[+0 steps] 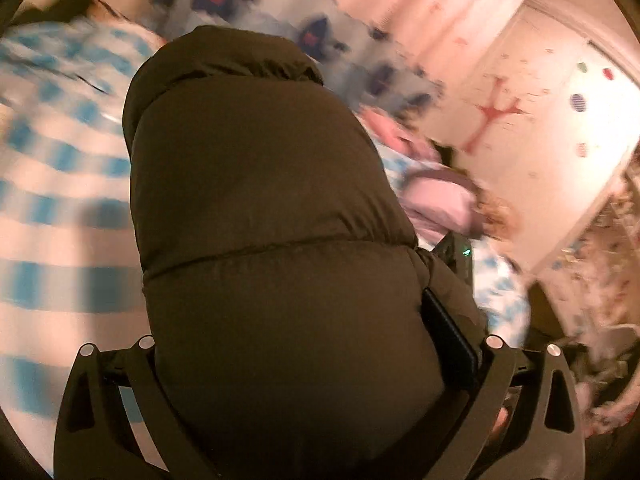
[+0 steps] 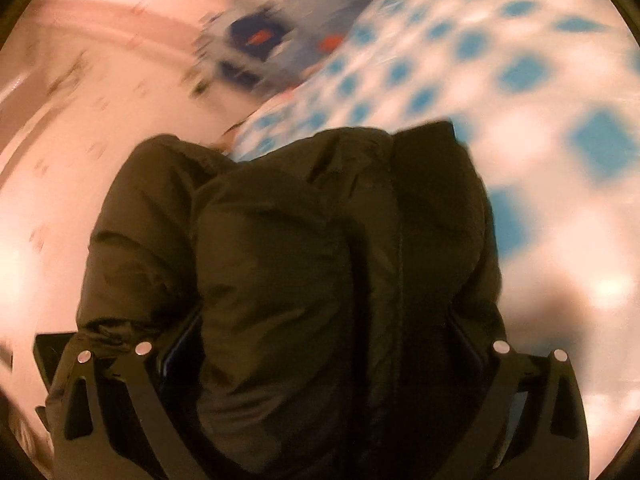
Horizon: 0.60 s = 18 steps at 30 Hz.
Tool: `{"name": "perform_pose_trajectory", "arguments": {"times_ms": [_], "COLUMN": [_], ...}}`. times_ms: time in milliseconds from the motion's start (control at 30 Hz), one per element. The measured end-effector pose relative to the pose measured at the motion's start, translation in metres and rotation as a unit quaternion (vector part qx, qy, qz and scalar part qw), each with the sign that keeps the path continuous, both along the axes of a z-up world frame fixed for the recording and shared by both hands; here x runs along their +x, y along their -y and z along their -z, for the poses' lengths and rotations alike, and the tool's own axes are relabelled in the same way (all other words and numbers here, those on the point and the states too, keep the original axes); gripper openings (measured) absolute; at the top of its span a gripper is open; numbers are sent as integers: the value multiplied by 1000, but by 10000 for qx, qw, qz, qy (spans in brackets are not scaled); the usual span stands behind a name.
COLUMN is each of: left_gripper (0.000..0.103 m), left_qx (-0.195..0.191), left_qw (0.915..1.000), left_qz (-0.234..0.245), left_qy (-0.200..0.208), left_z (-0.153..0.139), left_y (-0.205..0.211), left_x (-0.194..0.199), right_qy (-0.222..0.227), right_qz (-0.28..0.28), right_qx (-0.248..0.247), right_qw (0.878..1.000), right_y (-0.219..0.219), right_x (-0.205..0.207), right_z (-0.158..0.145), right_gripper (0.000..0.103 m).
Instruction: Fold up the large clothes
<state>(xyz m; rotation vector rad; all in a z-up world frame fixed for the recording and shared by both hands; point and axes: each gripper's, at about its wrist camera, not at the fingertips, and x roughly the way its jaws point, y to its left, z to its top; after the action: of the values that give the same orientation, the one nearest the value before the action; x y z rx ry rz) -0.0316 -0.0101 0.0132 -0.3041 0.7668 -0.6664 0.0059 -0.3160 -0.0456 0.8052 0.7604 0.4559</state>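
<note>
Jacket [image 1: 272,240] fills both claws, hiding bedsheet [image 1: 52,208].

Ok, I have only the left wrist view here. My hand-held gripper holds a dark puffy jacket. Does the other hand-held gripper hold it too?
Observer: Yes. The right hand-held gripper has the dark puffy jacket bunched between its fingers.
Operator: What part of the jacket is there?
Observer: Several layers, with a straight stitched edge running up the middle, perhaps the front opening.
Operator: What lies beyond it on that side?
Observer: The blue and white checked bedcover, blurred by motion. The left hand-held gripper does not appear in that view.
</note>
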Motion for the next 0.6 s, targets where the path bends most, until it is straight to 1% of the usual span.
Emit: {"name": "perform_pose_trajectory", "arguments": {"times_ms": [33, 67, 100, 133, 167, 200, 233, 267, 300, 333, 400, 433, 467, 500, 533, 567, 600], "left_gripper": [94, 94, 94, 94, 94, 94, 94, 94, 94, 94, 94, 94, 94, 94, 94, 94, 94], "left_qx": [248, 490, 657, 827, 858, 697, 413, 245, 268, 273, 269, 441, 696, 825, 990, 1320, 1497], "left_qw": [9994, 9974, 9951, 9911, 9839, 9790, 9744, 9735, 9749, 9755, 9757, 9759, 9753, 9737, 9698, 9638, 9623], "left_qz": [-246, -495, -656, -817, -1015, -1156, -1307, -1455, -1600, -1698, -1853, -1855, -1831, -1870, -1983, -2096, -2086], "left_qy": [-25, -165, -344, -653, -1191, -1529, -1782, -1747, -1528, -1369, -1135, -1062, -1020, -1007, -1022, -983, -902], "left_z": [-2, 3, 10, 23, 46, 59, 71, 72, 64, 58, 48, 43, 41, 36, 26, 22, 18], "left_y": [-20, -38, -51, -64, -82, -94, -107, -114, -114, -113, -103, -97, -91, -92, -95, -90, -97], "left_x": [-4, -5, -1, 3, 9, 11, 9, 2, -4, -7, -10, -7, -3, 0, 6, 5, 9], "right_qy": [20, -32, -155, -275, -333, -436, -515, -522, -523, -531, -599, -601, -560, -511, -412, -282, -66], "right_qz": [-212, -326, -441, -505, -529, -549, -556, -566, -575, -589, -646, -636, -609, -588, -559, -522, -460], "right_qx": [-209, -485, -937, -1394, -1631, -1674, -1589, -1679, -1853, -1919, -2059, -2078, -2116, -2157, -2202, -2258, -2314], "right_qw": [9996, 9983, 9945, 9886, 9846, 9834, 9844, 9828, 9796, 9782, 9746, 9742, 9739, 9733, 9730, 9724, 9718], "right_y": [-29, -48, -73, -92, -100, -103, -101, -99, -98, -96, -88, -83, -78, -74, -70, -70, -70], "right_x": [11, 19, 28, 36, 40, 44, 45, 44, 42, 41, 36, 33, 29, 26, 23, 18, 14], "right_z": [-2, -2, 2, 11, 18, 27, 32, 31, 27, 24, 16, 15, 9, 2, -7, -16, -27], "right_gripper": [97, 97, 97, 97, 97, 98, 97, 97, 97, 97, 97, 97, 97, 97, 97, 97, 97]}}
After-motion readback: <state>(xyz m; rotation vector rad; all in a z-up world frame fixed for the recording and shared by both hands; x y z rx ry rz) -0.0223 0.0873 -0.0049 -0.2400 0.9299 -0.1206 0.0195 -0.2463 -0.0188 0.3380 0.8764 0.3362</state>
